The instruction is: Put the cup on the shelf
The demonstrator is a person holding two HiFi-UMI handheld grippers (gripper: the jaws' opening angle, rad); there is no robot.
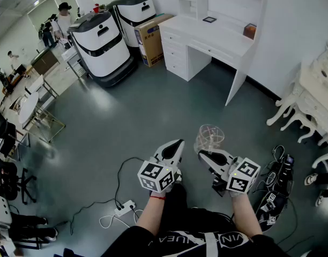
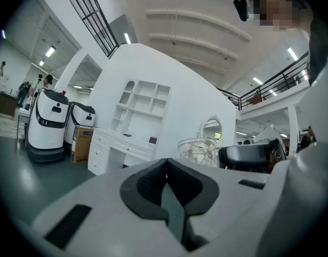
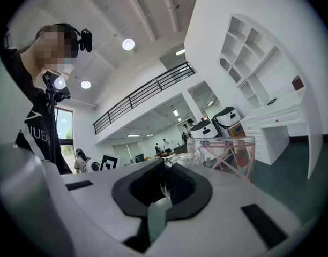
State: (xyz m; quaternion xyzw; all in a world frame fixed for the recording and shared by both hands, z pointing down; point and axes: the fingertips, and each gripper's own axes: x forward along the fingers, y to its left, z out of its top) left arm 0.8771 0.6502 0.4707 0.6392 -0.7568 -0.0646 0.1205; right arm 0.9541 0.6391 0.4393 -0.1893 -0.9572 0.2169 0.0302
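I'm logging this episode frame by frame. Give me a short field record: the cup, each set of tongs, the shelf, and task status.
cup: clear glass, held at the tip of the right tongs
right tongs: shut on the cup
left tongs: shut, empty
shelf: white, above the desk, ahead across the floor
status: cup not yet on shelf
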